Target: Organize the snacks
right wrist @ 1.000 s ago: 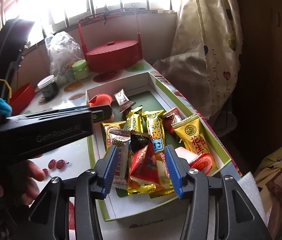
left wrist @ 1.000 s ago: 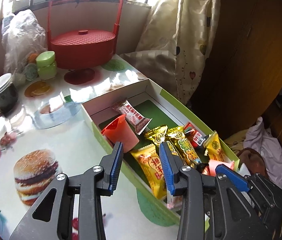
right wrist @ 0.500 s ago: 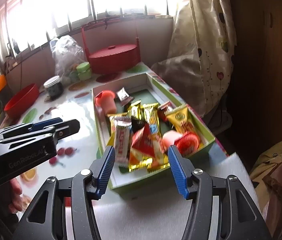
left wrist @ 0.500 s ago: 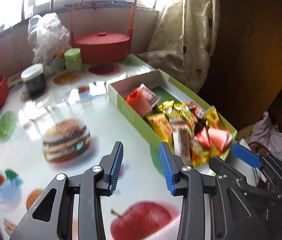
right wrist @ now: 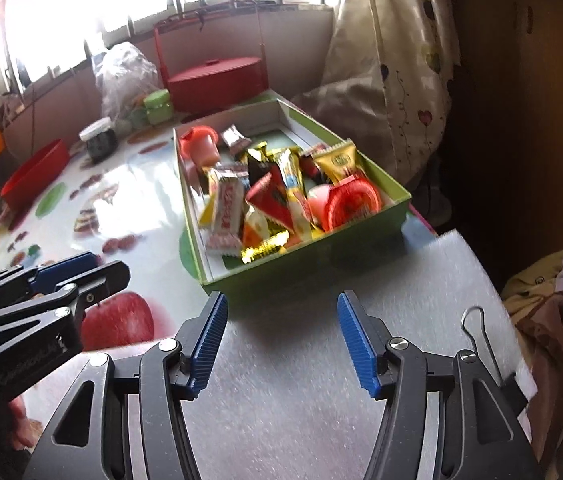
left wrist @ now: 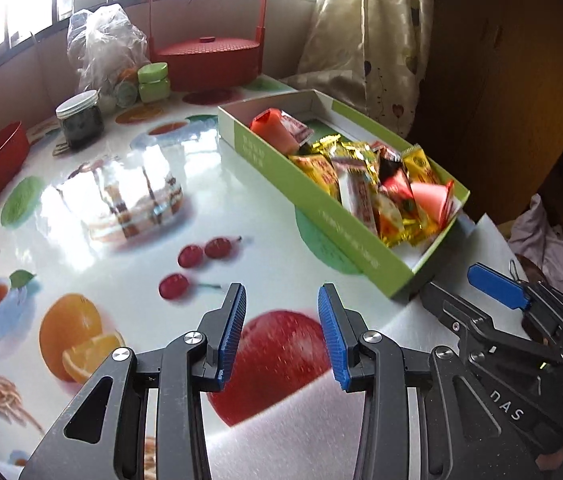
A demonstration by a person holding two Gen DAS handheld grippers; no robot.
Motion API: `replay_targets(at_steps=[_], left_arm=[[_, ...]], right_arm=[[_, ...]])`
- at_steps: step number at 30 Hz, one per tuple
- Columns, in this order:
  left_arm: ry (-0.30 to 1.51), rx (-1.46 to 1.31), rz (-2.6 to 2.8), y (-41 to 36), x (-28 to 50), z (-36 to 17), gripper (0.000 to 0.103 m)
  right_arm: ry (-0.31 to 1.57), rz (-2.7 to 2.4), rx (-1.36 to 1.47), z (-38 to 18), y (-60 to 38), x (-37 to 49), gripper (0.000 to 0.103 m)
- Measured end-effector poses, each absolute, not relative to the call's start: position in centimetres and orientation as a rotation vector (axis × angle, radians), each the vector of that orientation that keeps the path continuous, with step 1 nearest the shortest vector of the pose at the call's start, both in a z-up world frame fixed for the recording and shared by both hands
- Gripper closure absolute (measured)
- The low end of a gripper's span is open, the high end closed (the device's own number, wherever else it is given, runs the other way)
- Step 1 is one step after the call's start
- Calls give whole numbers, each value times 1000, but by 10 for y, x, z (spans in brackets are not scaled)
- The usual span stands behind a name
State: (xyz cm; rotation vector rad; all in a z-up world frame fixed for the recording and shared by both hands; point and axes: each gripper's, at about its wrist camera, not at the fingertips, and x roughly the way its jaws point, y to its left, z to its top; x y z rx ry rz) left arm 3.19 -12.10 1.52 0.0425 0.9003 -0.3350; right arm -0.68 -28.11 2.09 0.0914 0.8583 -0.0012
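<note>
Here, in the left wrist view, we see the left hand-held gripper (left wrist: 281,332) at the bottom centre of the frame, its blue pads parted with nothing between them, above a printed red apple on the tabletop (left wrist: 129,264). The green box (left wrist: 345,232) lies in the right half of the frame, running from the centre toward the lower right, and the snacks (left wrist: 365,184) are piled inside it, mostly at its nearer end. A red cup (left wrist: 273,130) lies in its far end. At the lower right, the right hand-held gripper (left wrist: 477,292) reaches in just beside the box's near corner. A red basket (left wrist: 209,62) stands at the upper centre, a dark jar (left wrist: 79,120) at the upper left.

In the right wrist view, we find the right hand-held gripper (right wrist: 279,340) at the bottom centre, its jaws opening and empty, over a pale foam sheet (right wrist: 421,280). The box (right wrist: 317,256) sits just above it in the middle of the frame, the snacks (right wrist: 273,200) heaped inside. The left hand-held gripper (right wrist: 89,276) shows at the left edge.
</note>
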Motion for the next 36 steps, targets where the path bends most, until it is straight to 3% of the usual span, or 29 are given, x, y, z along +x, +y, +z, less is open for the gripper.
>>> replay_targets(at_steps=[36], left_arm=[[916, 100, -278, -130, 23, -3, 63]], right_arm=[[853, -66, 31, 8, -275, -13, 44]])
